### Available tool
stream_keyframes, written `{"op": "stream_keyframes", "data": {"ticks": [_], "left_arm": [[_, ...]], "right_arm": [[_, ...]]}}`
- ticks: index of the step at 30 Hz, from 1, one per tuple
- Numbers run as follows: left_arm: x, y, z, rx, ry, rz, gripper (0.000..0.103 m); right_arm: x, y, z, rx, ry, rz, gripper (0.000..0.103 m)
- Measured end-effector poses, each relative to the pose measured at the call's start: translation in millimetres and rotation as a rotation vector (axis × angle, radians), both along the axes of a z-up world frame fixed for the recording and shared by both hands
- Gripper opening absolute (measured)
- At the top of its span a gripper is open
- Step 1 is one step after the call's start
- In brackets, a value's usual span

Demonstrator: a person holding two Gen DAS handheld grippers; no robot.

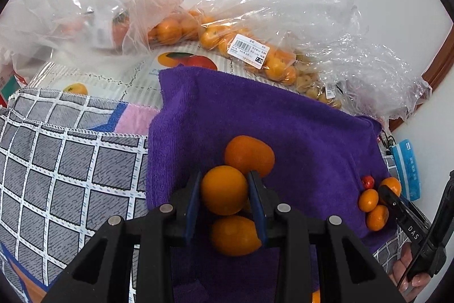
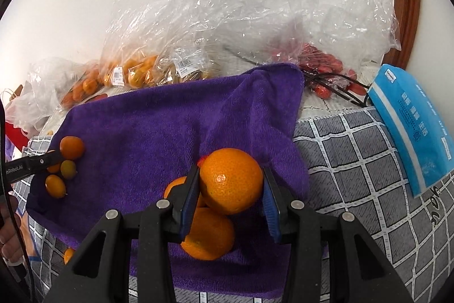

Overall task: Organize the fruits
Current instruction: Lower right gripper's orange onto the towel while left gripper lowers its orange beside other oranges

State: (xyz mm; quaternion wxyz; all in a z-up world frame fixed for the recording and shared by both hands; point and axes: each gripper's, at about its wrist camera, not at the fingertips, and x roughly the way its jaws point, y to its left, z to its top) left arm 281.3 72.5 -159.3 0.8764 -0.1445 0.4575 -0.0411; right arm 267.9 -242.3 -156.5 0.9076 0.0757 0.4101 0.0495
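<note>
- Left gripper (image 1: 225, 189): blue-padded fingers pinch a small orange fruit (image 1: 224, 190), both pads touching its sides, above the purple towel (image 1: 298, 132).
- Two more small orange fruits on the towel: one just beyond the held one (image 1: 249, 155), one beneath it nearer the camera (image 1: 235, 235).
- Right gripper (image 2: 231, 188): fingers spread around a mandarin (image 2: 231, 181); the left pad touches it, the right pad stands slightly clear.
- Second mandarin (image 2: 208, 234) lies under the first on the towel; a third (image 2: 174, 186) shows partly behind the left finger.
- Purple towel: spread over a grey grid-patterned cloth (image 2: 354, 161), its far corner turned up.
- Clear plastic bag of oranges with barcode label (image 1: 247, 50): behind the towel, against the white wall.
- Clear bag of small red fruit (image 2: 320, 67): behind the towel's far right corner.
- Blue packet (image 2: 411, 127): on the grid cloth, right of the towel.
</note>
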Motion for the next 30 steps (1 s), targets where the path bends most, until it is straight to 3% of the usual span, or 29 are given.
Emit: {"op": "stream_keyframes", "data": {"ticks": [16, 21, 27, 30], "left_arm": [[-2.8, -1.8, 4.3, 0.024, 0.013, -0.019, 0.034], [-18.7, -4.9, 20.5, 0.044, -0.006, -0.026, 0.035], [-53.2, -7.1, 44.2, 0.050, -0.063, -0.005, 0.035], [-70.9, -14.2, 54.6, 0.129, -0.076, -0.019, 0.035]], "right_arm": [[-10.9, 3.1, 10.8, -0.020, 0.009, 0.010, 0.047], [-30.9, 2.7, 36.4, -0.051, -0.050, -0.025, 0.050], [-62.8, -0.1, 66.5, -0.015, -0.120, -0.038, 0.054], [-80.5, 4.0, 78.5, -0.044, -0.136, -0.028, 0.054]]}}
